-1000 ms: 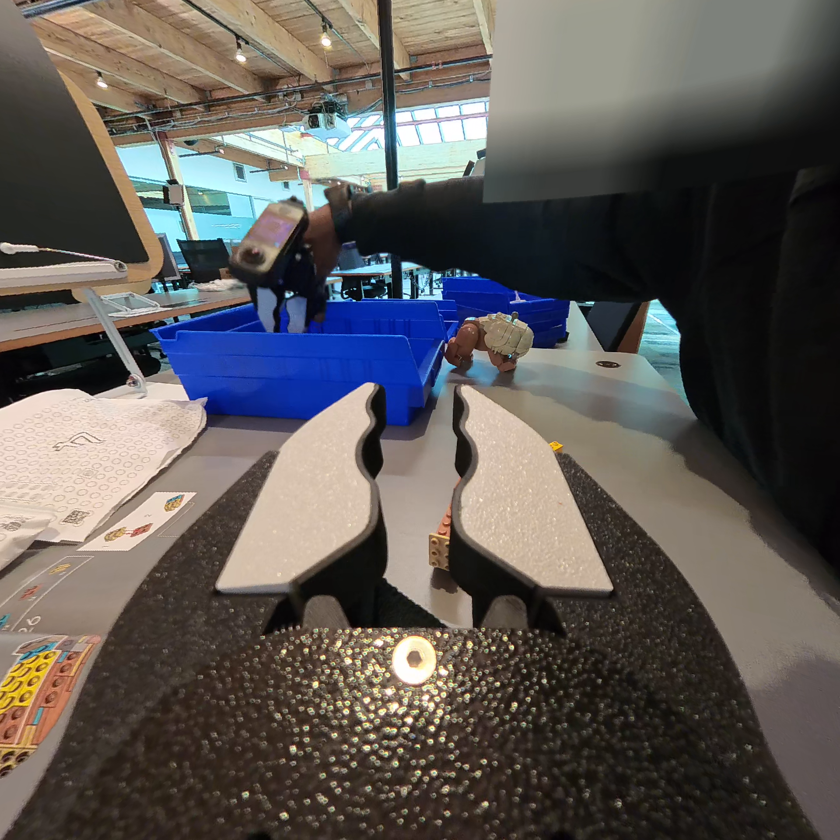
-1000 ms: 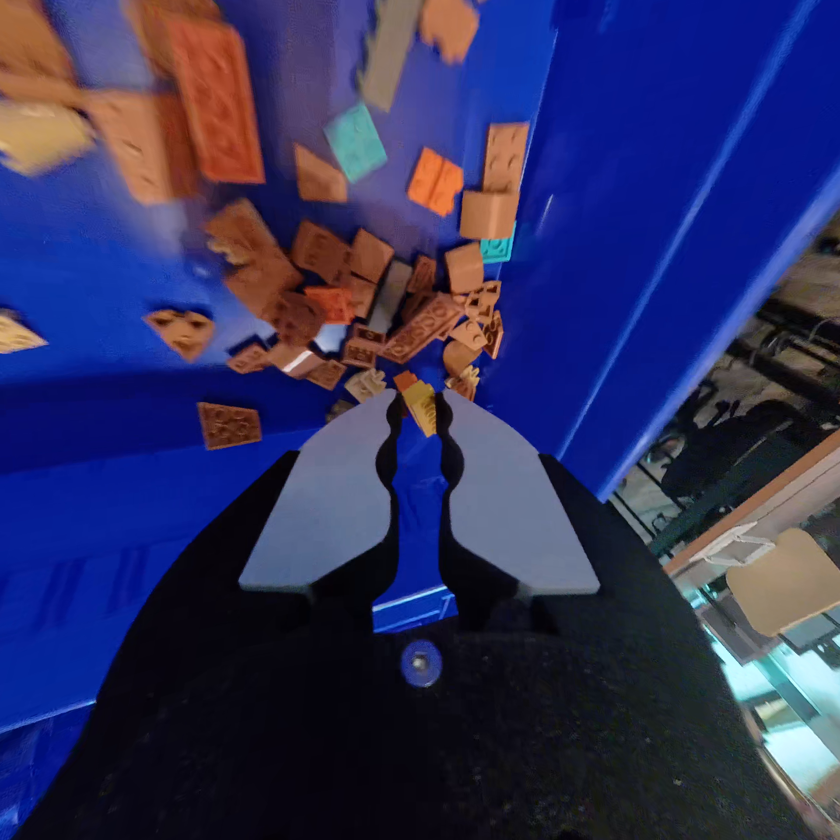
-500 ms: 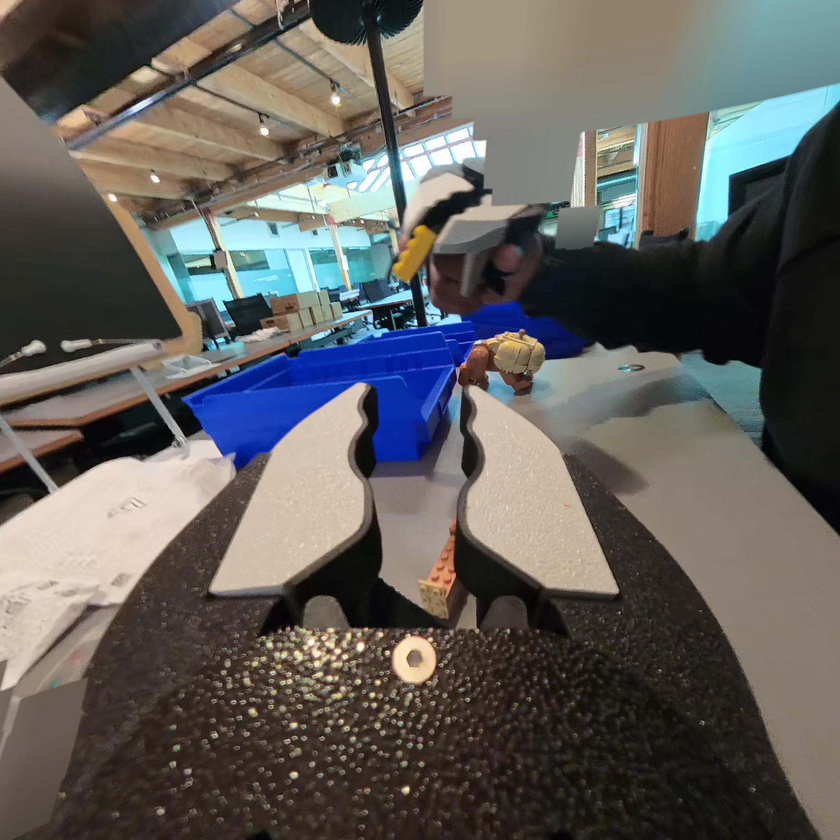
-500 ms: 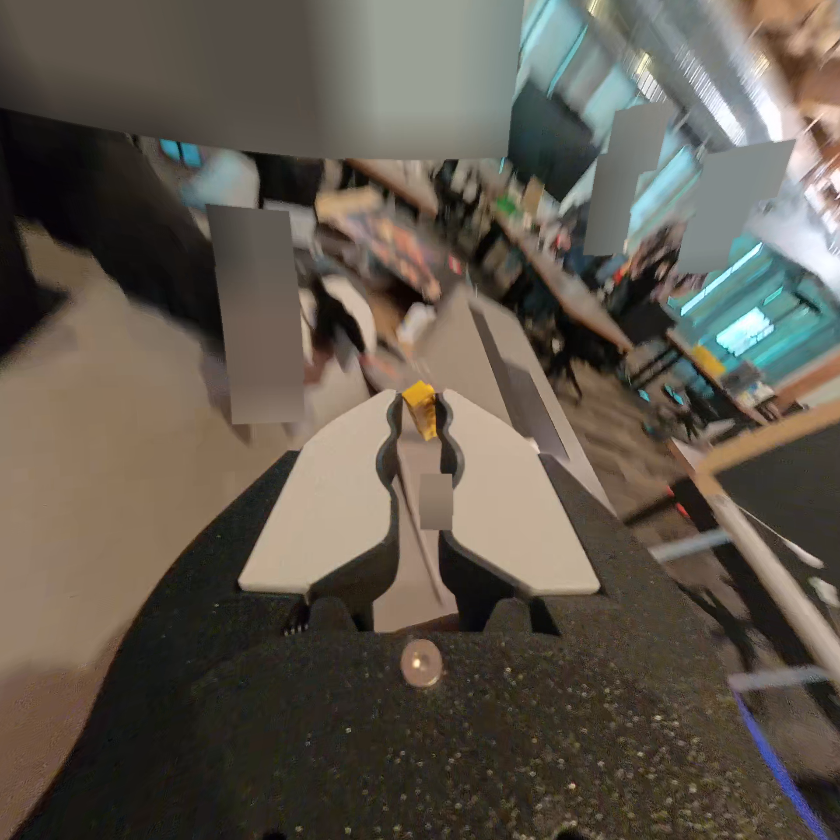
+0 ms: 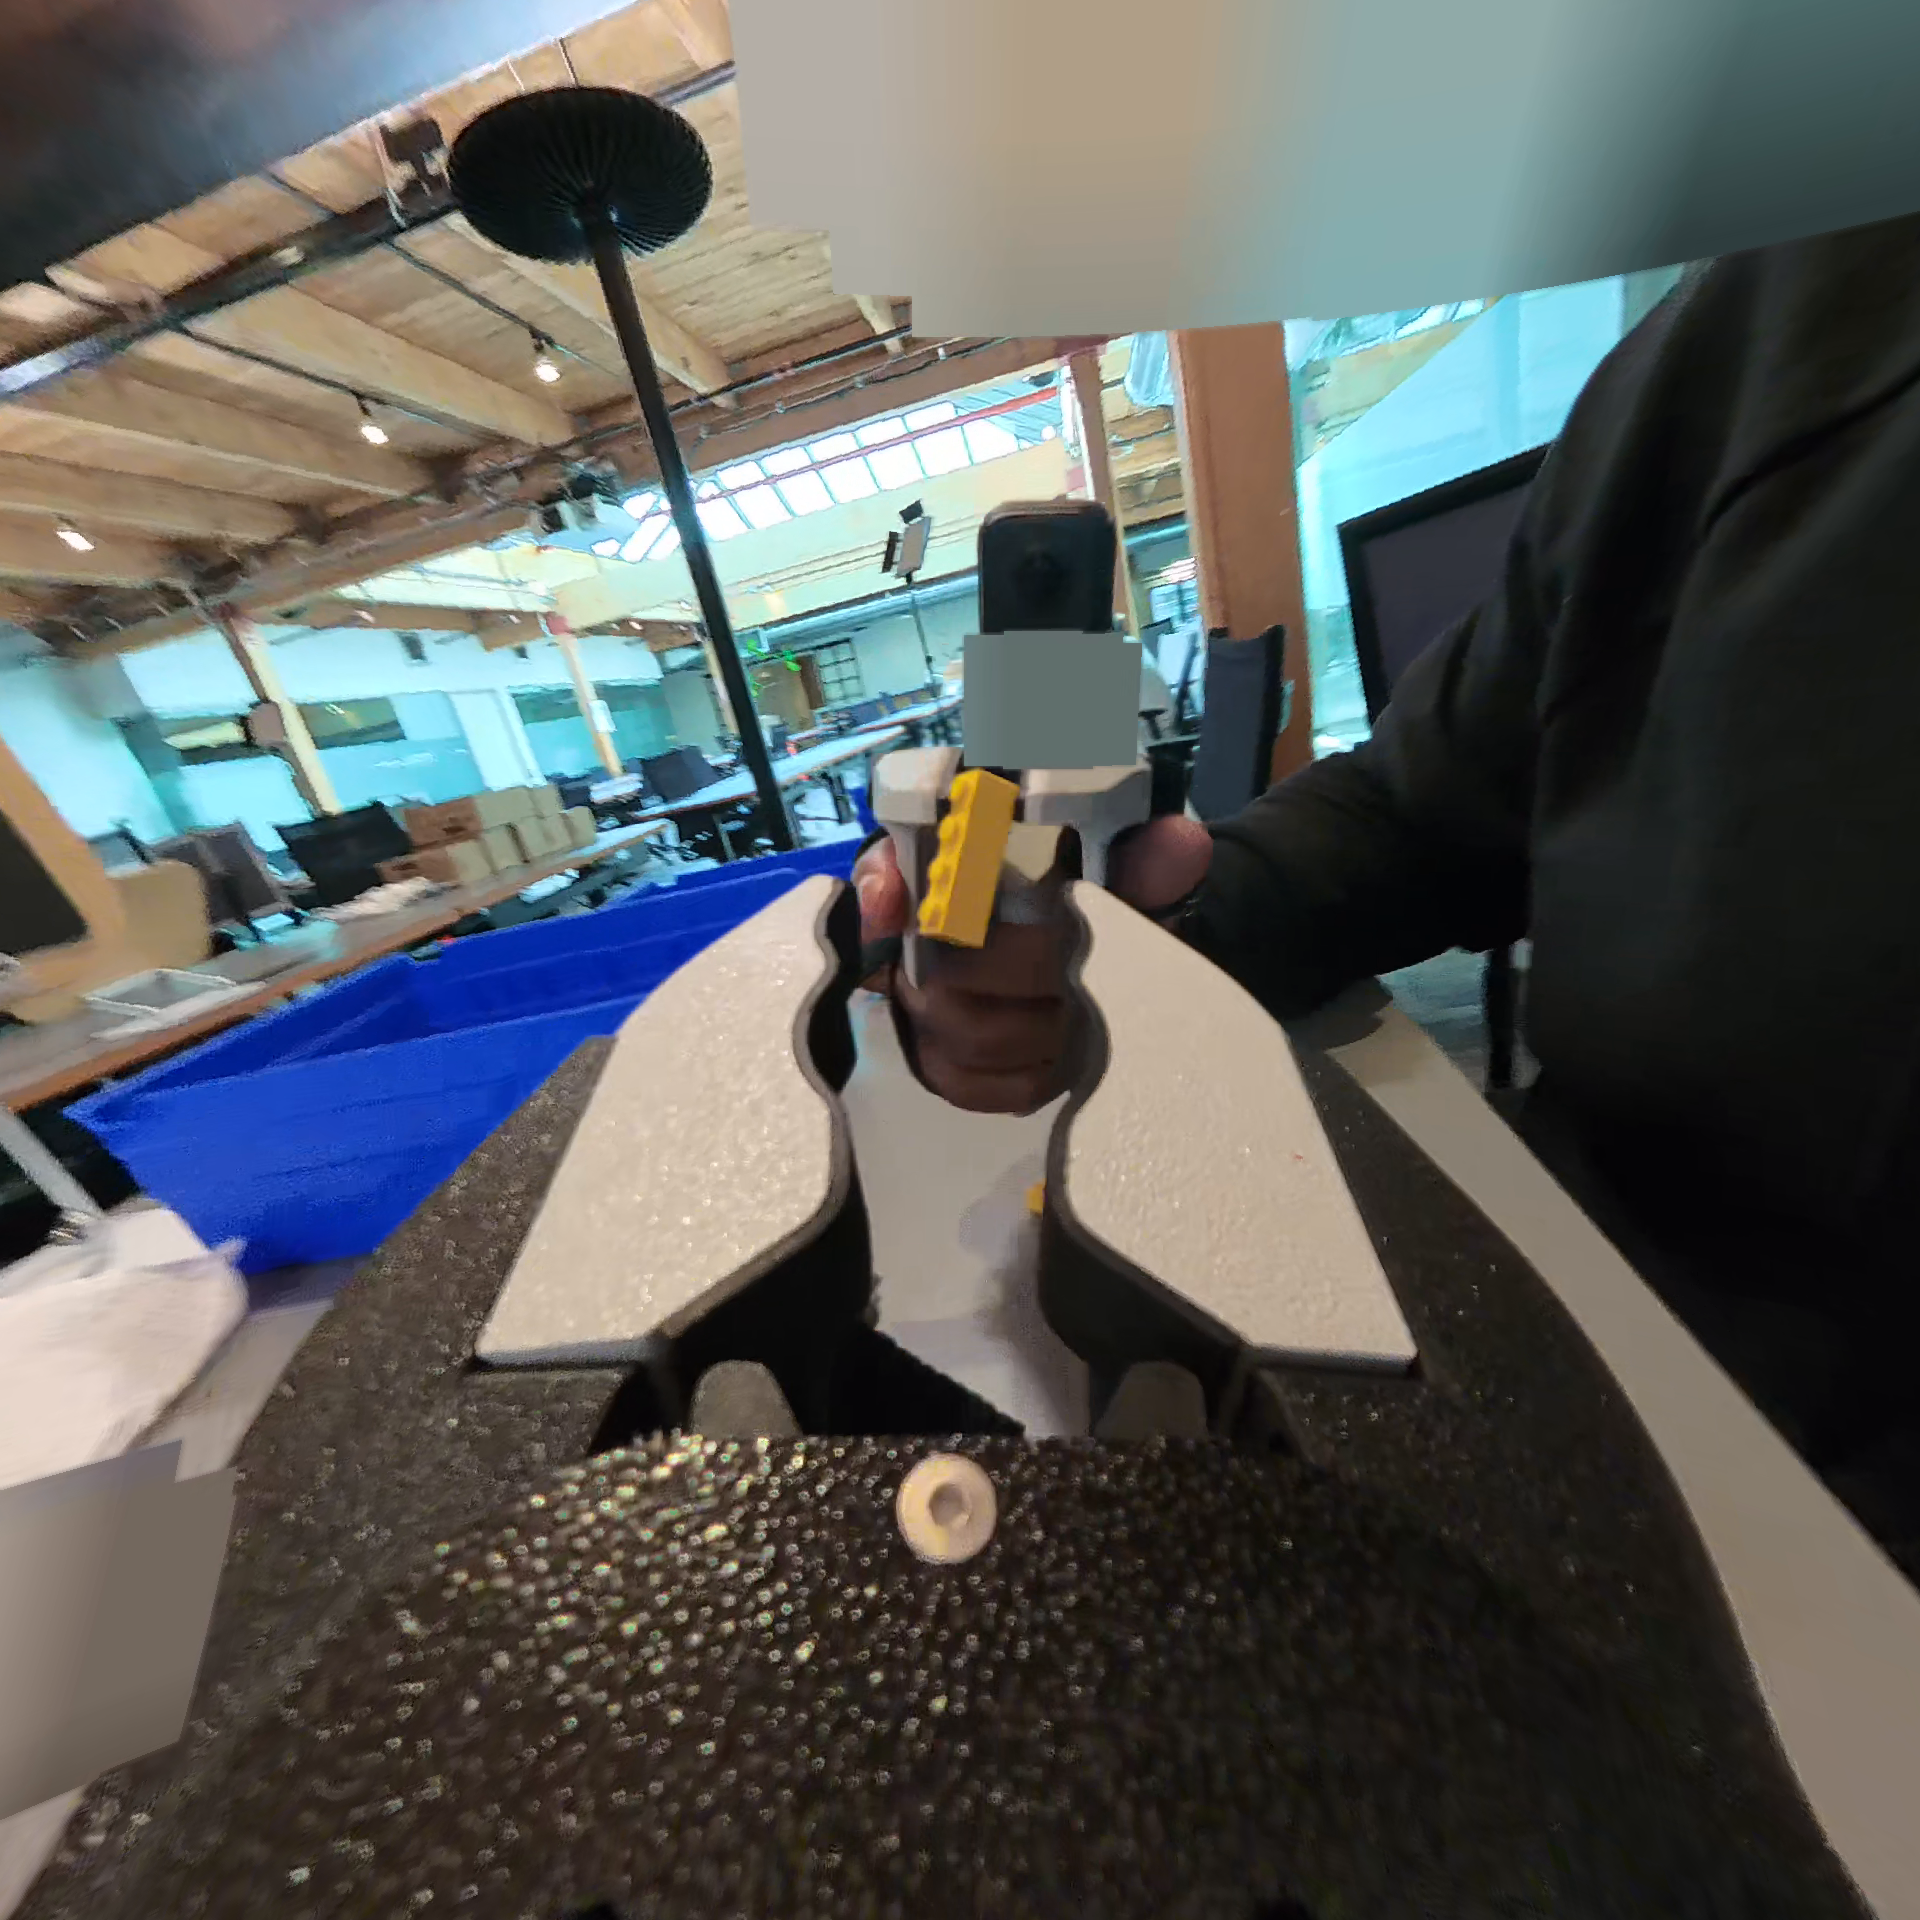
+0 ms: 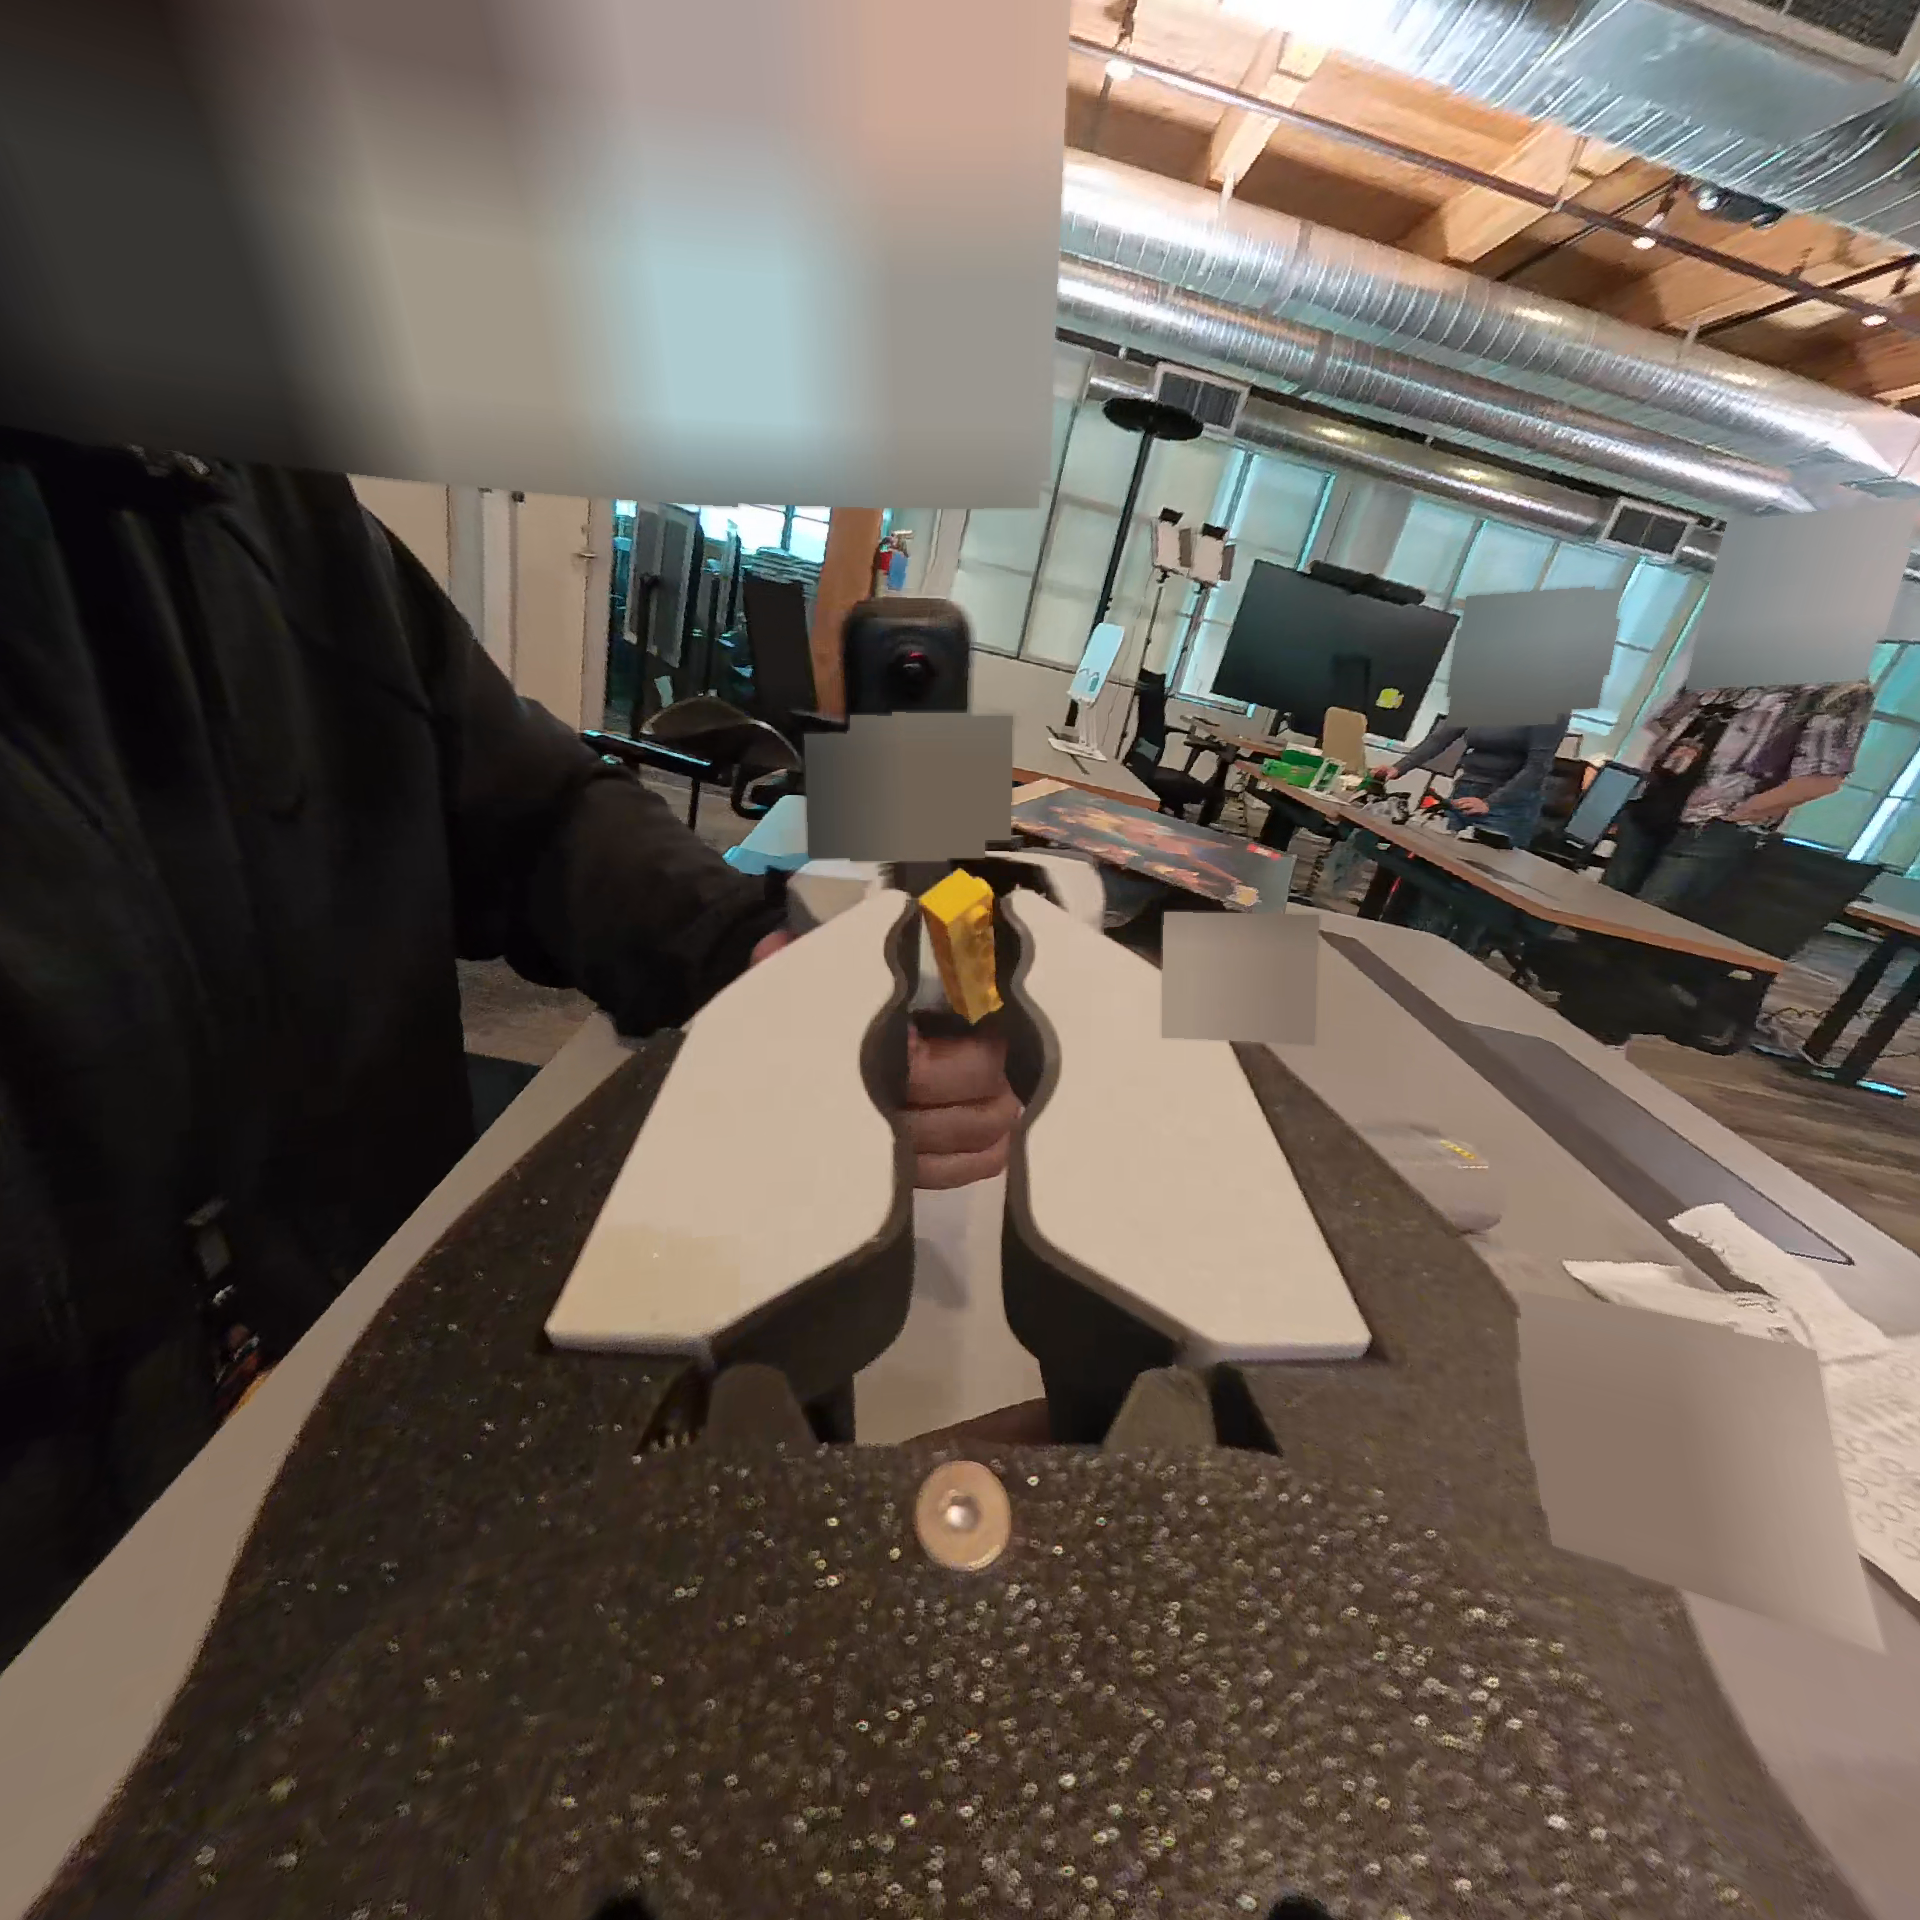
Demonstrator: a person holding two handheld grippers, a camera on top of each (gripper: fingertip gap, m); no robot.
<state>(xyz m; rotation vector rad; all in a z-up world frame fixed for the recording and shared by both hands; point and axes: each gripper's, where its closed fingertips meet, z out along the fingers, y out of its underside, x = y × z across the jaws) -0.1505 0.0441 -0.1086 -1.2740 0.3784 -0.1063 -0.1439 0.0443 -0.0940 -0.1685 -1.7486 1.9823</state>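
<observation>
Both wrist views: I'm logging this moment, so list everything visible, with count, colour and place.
Yellow brick: one, clamped between the right gripper's fingertips, held up in the air.
Bins: several, blue, on the table's left.
Table: one, grey, below both grippers.
Papers: a few, white, on the table's edge.
Monitor: one, black, far background.
People: two, standing at distant desks.
Right gripper: shut on the yellow brick.
Left gripper: open, empty, facing the brick.
Hand: one, gripping the right gripper's handle.
</observation>
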